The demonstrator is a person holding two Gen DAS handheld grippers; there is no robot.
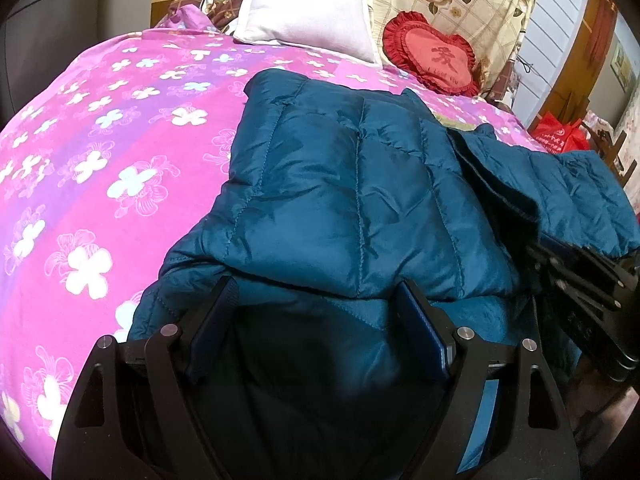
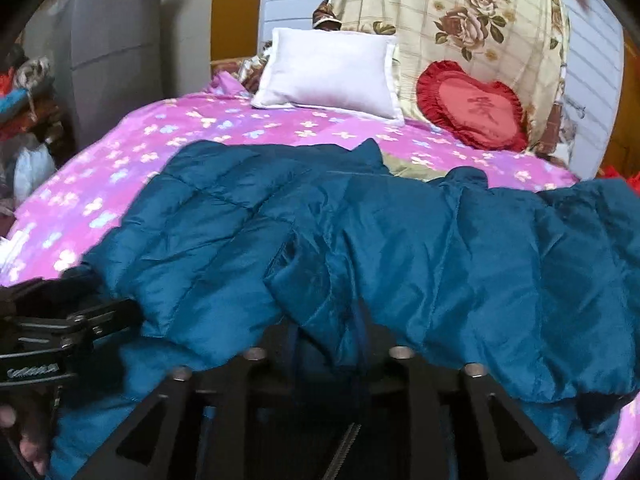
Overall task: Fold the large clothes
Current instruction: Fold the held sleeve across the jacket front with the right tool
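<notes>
A teal quilted down jacket (image 1: 340, 200) (image 2: 400, 240) lies spread on the pink flowered bedspread (image 1: 100, 160), with one part folded over the body. My left gripper (image 1: 316, 304) sits at the jacket's near edge, its fingers wide apart with the fabric lying between them. It also shows at the left edge of the right wrist view as the left gripper (image 2: 60, 328), with a person's hand (image 2: 24, 440) behind it. My right gripper (image 2: 326, 340) is at the near hem. Its fingers stand a little apart, and their tips are hidden under draped jacket fabric.
A white pillow (image 1: 308, 12) (image 2: 328, 72) and a red heart cushion (image 1: 436, 56) lie at the head of the bed against a folded rose-print quilt (image 2: 460, 20). A grey cabinet (image 2: 108, 40) and piled clutter (image 2: 24, 100) stand left; red bags (image 1: 560, 136) right.
</notes>
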